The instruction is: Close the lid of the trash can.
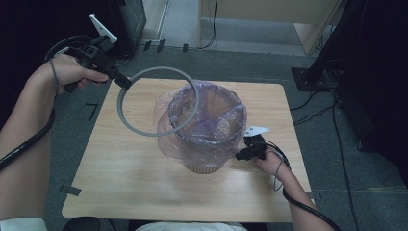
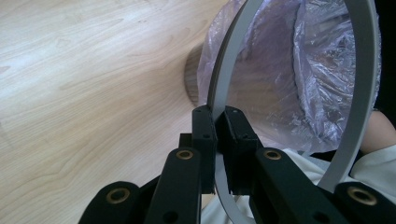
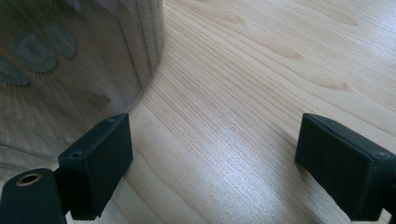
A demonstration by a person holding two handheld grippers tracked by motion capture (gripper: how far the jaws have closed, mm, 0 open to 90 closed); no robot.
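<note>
Black jaws of the left gripper [image 2: 219, 140] sit clamped on the thin grey plastic ring [image 2: 224, 70], pads pressed flat against both faces of the band in the left gripper view. From the high view, the left forearm comes in along the table's left edge, wrist raised, left hand [image 1: 72, 72] wrapped round the handle, gripper [image 1: 126, 83] aimed toward the table centre.

Ring: flat grey hoop, held by its near-left rim, tilted, its far-right arc over the mouth of the round bin [image 1: 204, 166]. Its plane slopes down from the gripper toward the bin; no long axis, being circular.

Bin stands upright mid-table on the pale wooden tabletop [image 1: 120, 183], lined with a translucent purple-tinted plastic bag [image 1: 166, 134] whose edge drapes loosely over the rim.

Right hand [image 1: 272, 161] rests low beside the bin's right side; right gripper [image 3: 212, 158] jaws stand wide apart, nothing between them, left pad close to the bin wall.
</note>
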